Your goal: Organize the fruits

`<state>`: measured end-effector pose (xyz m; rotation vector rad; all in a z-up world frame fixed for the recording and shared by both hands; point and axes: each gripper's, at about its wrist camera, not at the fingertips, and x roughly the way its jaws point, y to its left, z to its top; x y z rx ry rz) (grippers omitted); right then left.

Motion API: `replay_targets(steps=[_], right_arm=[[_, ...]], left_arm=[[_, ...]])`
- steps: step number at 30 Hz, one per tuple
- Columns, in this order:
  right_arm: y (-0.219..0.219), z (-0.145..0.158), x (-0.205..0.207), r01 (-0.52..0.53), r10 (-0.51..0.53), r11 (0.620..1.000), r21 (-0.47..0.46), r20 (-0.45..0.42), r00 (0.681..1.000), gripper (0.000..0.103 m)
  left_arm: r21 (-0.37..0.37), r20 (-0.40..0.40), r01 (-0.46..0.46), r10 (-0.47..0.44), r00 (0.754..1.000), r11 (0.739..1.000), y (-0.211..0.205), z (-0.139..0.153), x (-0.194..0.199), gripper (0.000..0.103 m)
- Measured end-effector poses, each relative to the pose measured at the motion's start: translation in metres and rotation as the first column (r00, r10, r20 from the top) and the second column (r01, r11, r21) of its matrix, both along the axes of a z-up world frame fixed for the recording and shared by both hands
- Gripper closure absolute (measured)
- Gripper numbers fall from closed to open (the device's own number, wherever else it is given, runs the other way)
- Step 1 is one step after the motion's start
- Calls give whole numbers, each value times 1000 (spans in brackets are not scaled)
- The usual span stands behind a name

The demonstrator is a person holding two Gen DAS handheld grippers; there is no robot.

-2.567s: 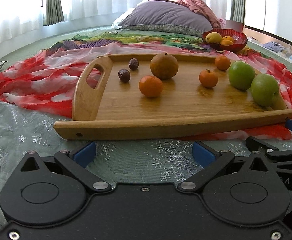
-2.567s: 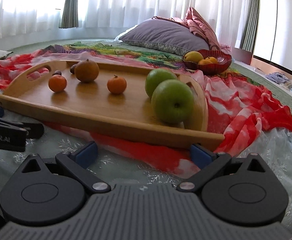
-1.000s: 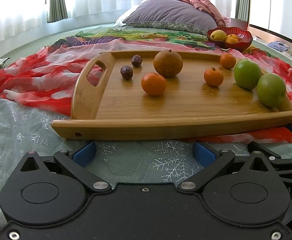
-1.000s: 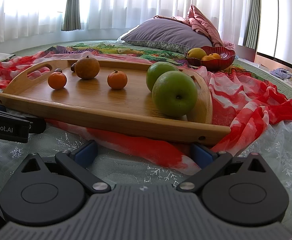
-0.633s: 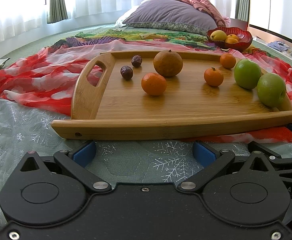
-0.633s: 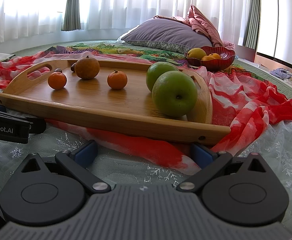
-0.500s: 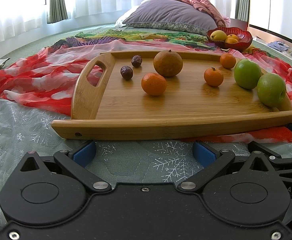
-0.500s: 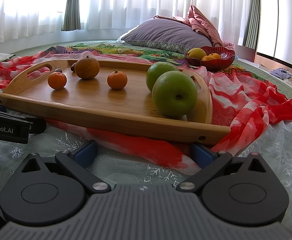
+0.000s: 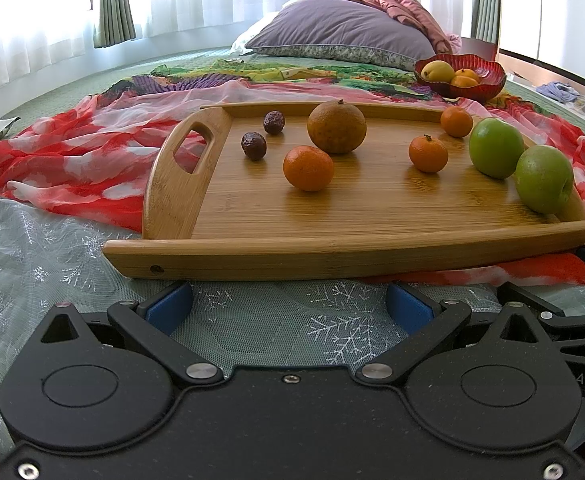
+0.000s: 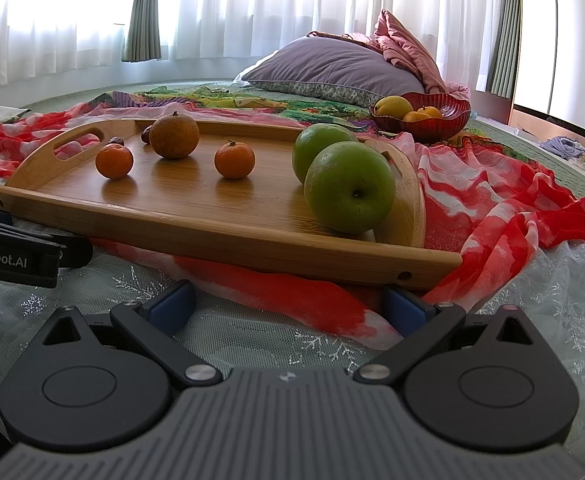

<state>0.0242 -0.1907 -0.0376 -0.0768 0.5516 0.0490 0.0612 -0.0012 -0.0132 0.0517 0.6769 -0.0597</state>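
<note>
— Fruits on the flat bamboo tray with cut-out handles (image 9: 372,208): where exactly?

— Two green apples (image 10: 348,186) touch at my right end, by the handle. Three small orange tangerines (image 9: 307,168) lie spread across the board, a big brownish orange (image 9: 336,128) behind them, two dark wrinkled dates (image 9: 253,145) near the left handle. More fruit sits in the red glass bowl (image 10: 444,120) beyond.

— And your claws?

— My left gripper (image 9: 288,306) and right gripper (image 10: 286,304) rest low on the snowflake-patterned mesh cloth (image 9: 252,320), both spread wide, grasping nothing.
</note>
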Motion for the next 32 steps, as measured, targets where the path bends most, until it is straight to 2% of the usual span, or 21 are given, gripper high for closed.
replay_targets(steps=[32], right_arm=[[0,0,0,0,0,1000,0,2,1000,0]], left_arm=[[1,13,2,-2,1000,1000,1,2,-1,0]])
